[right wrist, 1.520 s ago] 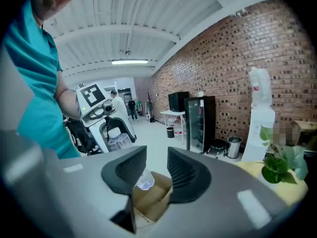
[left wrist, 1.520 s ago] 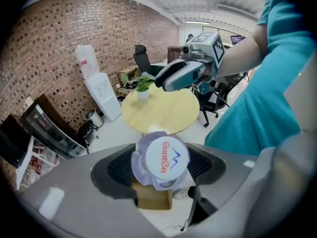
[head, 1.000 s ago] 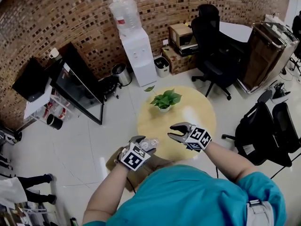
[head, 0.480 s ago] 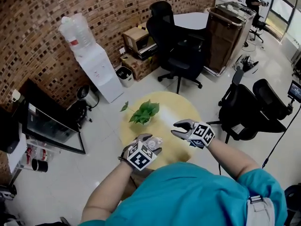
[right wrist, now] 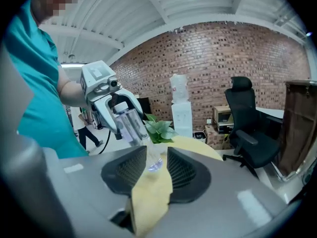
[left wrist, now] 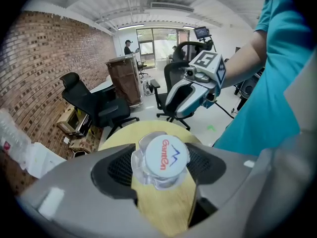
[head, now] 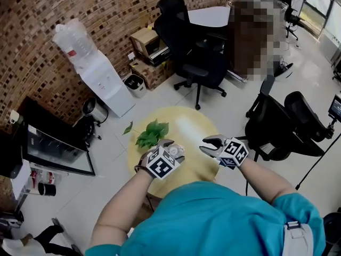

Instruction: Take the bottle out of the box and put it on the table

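My left gripper (head: 169, 150) is shut on a clear plastic bottle (head: 175, 153), gripping it just below its white cap (left wrist: 164, 157), which carries red print. It hangs over the near left part of the round yellow table (head: 186, 127). In the right gripper view the bottle (right wrist: 130, 125) points cap up and tilted, above the tabletop (right wrist: 190, 145). My right gripper (head: 206, 146) is open and empty, level with the left one and a hand's width to its right. The box is not in sight.
A potted green plant (head: 149, 135) stands on the table's left side, just beyond the bottle. Black office chairs (head: 194, 63) (head: 282, 127) stand beyond and to the right of the table. A water dispenser (head: 98, 76) stands by the brick wall.
Both grippers have moved from above the cardboard box to over the round table, the bottle still in the left one. The box has dropped out of view.
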